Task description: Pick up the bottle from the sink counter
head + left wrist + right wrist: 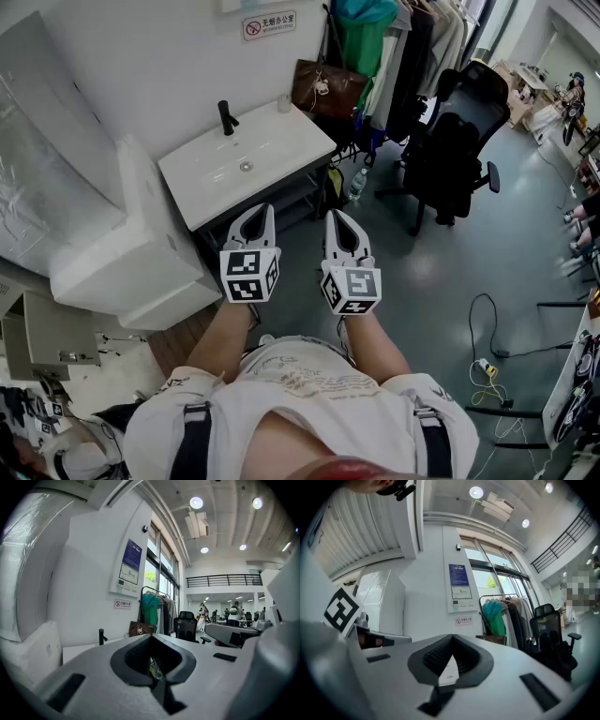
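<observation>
Nothing's being grabbed yet. The person has the left gripper [258,221] and the right gripper [339,223] held out side by side in front of the body, roughly level, both aimed toward the sink counter [281,155]. To me it looks like a ready pose before the reach. Both sets of jaws are pressed together with nothing between them, and each gripper view shows only the room through the hollow behind the tips. So one of them will have to spread before anything can be picked up.

The bottle [284,103], as far as I can tell, is the small pale container standing upright at the far right corner of the counter, by the wall. It's to the right of the black faucet [228,117] and well apart from both grippers. It's too small from here to be sure of its shape.

Heads up: there's also a clear plastic bottle [357,184] on the floor just beside the cabinet, but it's not on the counter, so I'd guess it isn't the target.

The right gripper is on the side nearer that corner, so I'd bet on that one. The brown handbag [319,89] hangs just beyond the corner — not much room to overshoot.
</observation>
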### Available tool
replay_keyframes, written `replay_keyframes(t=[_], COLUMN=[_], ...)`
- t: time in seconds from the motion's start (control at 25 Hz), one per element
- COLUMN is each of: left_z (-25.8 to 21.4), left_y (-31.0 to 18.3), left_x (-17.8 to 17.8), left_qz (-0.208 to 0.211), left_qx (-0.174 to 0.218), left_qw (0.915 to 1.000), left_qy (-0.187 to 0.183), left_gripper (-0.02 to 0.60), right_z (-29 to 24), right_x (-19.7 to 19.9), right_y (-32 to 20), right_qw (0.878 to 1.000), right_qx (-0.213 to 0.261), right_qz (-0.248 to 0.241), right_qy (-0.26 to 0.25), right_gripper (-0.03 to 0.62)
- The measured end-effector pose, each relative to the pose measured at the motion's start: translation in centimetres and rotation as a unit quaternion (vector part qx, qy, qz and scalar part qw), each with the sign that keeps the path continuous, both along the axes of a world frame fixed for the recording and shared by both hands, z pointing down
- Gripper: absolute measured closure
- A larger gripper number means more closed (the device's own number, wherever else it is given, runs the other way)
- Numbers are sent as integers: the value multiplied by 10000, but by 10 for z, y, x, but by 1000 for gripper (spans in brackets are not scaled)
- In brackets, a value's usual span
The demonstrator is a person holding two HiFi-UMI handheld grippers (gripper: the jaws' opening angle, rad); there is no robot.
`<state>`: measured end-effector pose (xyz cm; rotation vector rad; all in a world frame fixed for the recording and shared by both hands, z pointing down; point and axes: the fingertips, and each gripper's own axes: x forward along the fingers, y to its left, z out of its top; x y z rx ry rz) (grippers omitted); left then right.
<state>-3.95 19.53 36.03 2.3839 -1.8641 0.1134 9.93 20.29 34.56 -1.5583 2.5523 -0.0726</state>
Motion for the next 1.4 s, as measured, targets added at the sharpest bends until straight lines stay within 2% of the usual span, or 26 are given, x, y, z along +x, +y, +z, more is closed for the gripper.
replay_keyframes(t=[0.2,0.64,1.2,1.4], left_z=[7,1,-2,-5], left_y=[2,-3,-12,-11], left_x=[-5,-37,-69,-70], left_qz=[39,181,589,745], left_qx=[-84,-3,176,224], left_qw=[10000,9998,9981,9970], left_qy=[6,44,-11,4], left_gripper=[561,561,561,561], right_z=[0,-5,-17,-26], right_x=[-7,-52,-90,-99], right_y=[0,-2,-10,-8], right_qw=[10000,9999,9984,9976], right_qx=[-9,62,340,440], right_qz=[38,3,327,374], right_qy=[-88,120,298,372], right_gripper=[571,569,571,570])
